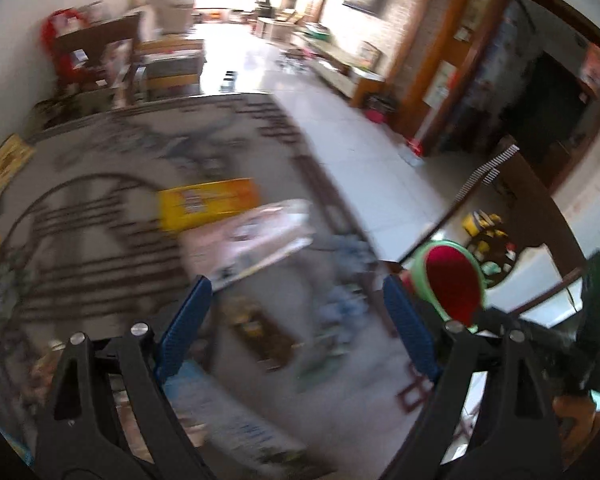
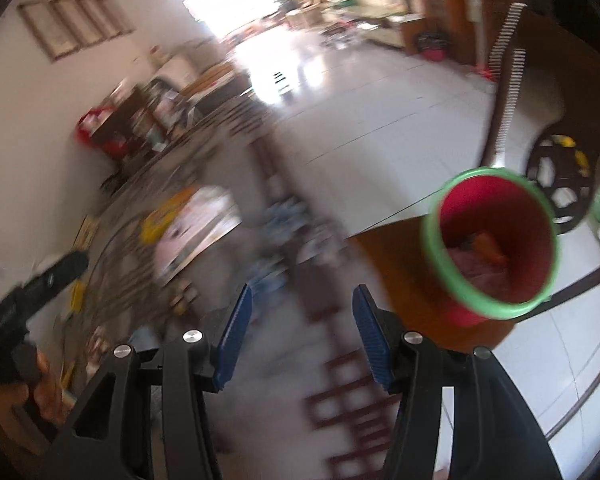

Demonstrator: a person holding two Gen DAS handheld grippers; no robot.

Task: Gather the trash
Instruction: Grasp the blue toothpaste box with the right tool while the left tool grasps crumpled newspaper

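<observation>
Both views smeared by blur; left gripper (image 1: 296, 304) fingers wide apart with nothing between, right gripper (image 2: 300, 332) fingers partly apart, also gripping nothing. Red bin (image 2: 494, 246) with green rim to the right of both pairs of fingers, partly hidden behind the left gripper's right finger, contents unclear. Yellow box (image 1: 208, 204) and pale packet (image 1: 256, 236) on the patterned desk (image 1: 100, 184) beyond the left fingers, labels unreadable.

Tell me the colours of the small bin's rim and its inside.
The small bin has a light green rim and a red inside; the right wrist view shows it best.

Red bin (image 2: 496, 240), green rim, upright on brown stool, scraps inside; yellow box (image 1: 208, 202) flat on rug.
</observation>
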